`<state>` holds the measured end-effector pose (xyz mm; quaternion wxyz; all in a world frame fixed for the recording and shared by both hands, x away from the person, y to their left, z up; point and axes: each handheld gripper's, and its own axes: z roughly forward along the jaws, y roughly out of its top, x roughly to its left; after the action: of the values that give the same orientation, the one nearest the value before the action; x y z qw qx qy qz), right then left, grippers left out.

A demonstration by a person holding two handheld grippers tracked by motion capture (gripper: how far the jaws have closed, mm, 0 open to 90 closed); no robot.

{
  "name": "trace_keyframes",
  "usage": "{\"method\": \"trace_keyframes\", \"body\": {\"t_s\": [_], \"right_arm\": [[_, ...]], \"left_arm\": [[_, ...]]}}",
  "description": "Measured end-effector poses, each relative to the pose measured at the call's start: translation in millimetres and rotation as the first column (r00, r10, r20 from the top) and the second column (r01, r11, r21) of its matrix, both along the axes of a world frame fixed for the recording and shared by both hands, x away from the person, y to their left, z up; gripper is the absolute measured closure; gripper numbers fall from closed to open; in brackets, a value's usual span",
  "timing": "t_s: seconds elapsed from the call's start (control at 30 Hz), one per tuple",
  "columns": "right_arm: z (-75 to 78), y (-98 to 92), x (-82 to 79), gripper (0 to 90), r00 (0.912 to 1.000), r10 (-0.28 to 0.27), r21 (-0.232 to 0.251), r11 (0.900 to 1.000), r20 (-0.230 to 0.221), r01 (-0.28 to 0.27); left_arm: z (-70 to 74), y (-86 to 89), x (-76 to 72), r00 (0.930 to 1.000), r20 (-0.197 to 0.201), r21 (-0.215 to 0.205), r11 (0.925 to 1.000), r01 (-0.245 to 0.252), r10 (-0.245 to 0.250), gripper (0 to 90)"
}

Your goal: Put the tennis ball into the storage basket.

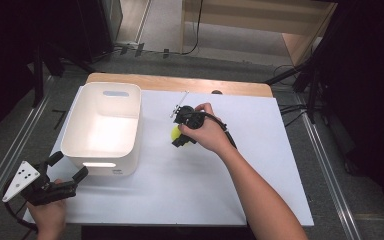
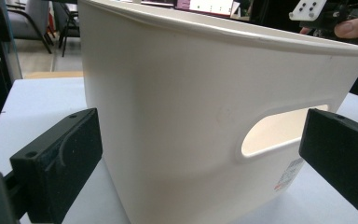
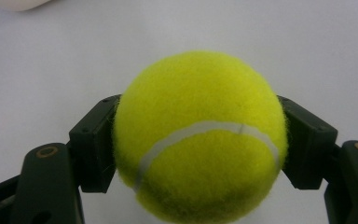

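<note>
Your left gripper (image 1: 69, 167) sits nearest, low at the table's front left corner, its two black jaws spread wide and empty, aimed at the near wall of the white plastic bin with cut-out handles (image 1: 80, 120); in the left gripper view the bin (image 2: 177, 107) rises between the jaws without touching either, its handle slot toward the right jaw. Looking down from the high view, you can see the bin's inside is bare and brightly lit, with nothing lying in it. Your right gripper (image 1: 179, 137) is near the table's middle, just right of the bin, pinching the fuzzy yellow-green tennis ball (image 1: 175, 133); the right gripper view shows both jaws pressed against the ball (image 3: 200, 135) at its sides, white seam facing you. Underneath lies a white table top (image 1: 190, 185) with a wooden edge (image 1: 180, 82) at the far side. Beyond it you have grey floor, dark stands, cables and a pale wooden cabinet (image 1: 260, 20).
</note>
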<state>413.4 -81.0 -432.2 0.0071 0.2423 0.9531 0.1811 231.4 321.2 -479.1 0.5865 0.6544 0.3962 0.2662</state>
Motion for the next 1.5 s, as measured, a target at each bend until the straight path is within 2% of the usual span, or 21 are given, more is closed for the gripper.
{"method": "trace_keyframes", "body": {"t_s": [0.33, 0.93, 1.5], "right_arm": [[11.0, 6.7, 1.9, 23.7, 0.9994, 0.036, 0.006, 0.999, 0.004, -0.036], [35.1, 15.3, 4.3, 23.7, 0.9982, 0.053, 0.024, 0.998, 0.027, -0.054], [54.7, 28.0, 4.5, 23.7, 0.9946, 0.099, 0.011, 0.995, 0.031, -0.099]], "left_arm": [[0.1, 0.1, -0.1, 1.0, 0.0, 0.002, 1.0, 0.001, -0.001, 0.0], [0.2, 0.0, -0.1, 1.0, 0.0, -0.001, 1.0, 0.001, -0.001, 0.0], [0.2, 0.1, -0.2, 1.0, -0.001, 0.001, 1.0, 0.002, -0.002, 0.0]]}}
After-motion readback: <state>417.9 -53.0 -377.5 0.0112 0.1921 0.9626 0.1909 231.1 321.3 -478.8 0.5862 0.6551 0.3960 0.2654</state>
